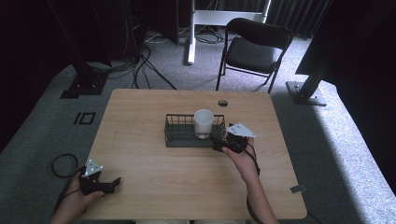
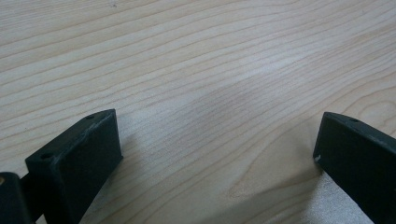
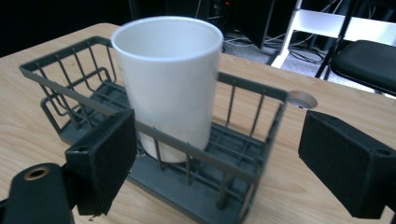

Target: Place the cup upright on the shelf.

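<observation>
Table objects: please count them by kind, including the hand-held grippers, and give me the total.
White cup: 1
Dark wire basket: 1
Hand-held gripper: 2, left hand-held gripper and right hand-held gripper
Total: 4

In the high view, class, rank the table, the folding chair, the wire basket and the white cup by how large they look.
1. Table, by far the largest.
2. Folding chair, though it stands farther from the camera, so its true size is unsure.
3. Wire basket.
4. White cup, smallest, standing in the basket.
</observation>
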`<move>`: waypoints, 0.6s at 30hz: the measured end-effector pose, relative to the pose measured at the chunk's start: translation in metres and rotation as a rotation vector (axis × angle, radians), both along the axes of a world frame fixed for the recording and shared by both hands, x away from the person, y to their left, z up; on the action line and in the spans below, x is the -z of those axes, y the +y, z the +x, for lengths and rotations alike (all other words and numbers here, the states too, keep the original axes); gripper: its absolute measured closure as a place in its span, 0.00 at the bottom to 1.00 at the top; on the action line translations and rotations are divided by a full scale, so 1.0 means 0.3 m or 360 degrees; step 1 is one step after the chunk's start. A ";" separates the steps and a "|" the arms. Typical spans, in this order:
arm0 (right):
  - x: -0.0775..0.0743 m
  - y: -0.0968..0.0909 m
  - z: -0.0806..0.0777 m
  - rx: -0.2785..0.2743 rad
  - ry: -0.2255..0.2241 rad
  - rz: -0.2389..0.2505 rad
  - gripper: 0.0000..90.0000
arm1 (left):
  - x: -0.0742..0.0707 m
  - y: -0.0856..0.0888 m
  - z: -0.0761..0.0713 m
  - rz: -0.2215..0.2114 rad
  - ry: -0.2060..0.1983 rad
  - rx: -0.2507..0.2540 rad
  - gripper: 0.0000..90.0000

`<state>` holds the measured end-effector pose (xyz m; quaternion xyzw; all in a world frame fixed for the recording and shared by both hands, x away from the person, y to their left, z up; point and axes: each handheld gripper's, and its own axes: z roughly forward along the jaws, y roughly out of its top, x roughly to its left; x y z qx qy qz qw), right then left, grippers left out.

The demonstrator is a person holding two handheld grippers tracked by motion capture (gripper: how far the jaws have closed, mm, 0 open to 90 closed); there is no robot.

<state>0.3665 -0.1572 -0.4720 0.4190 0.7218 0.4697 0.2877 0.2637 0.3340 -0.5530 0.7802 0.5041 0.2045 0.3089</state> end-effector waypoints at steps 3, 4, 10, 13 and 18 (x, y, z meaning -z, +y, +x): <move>0.010 -0.012 -0.006 0.0007 0.0008 0.0004 0.13 | 0.000 0.000 0.000 0.0000 0.0000 0.0000 0.01; 0.018 -0.020 -0.011 0.0007 0.0011 -0.0006 0.13 | 0.000 0.000 0.000 0.0000 0.0000 0.0000 0.01; 0.049 -0.050 -0.030 0.0018 0.0028 -0.0010 0.13 | 0.000 0.000 0.000 0.0000 0.0000 0.0000 0.01; 0.071 -0.070 -0.043 0.0027 0.0047 -0.0020 0.13 | 0.000 0.000 0.000 0.0000 0.0000 0.0000 0.01; 0.091 -0.099 -0.051 0.0055 0.0066 -0.0019 0.13 | 0.000 0.000 0.000 0.0000 0.0000 0.0000 0.01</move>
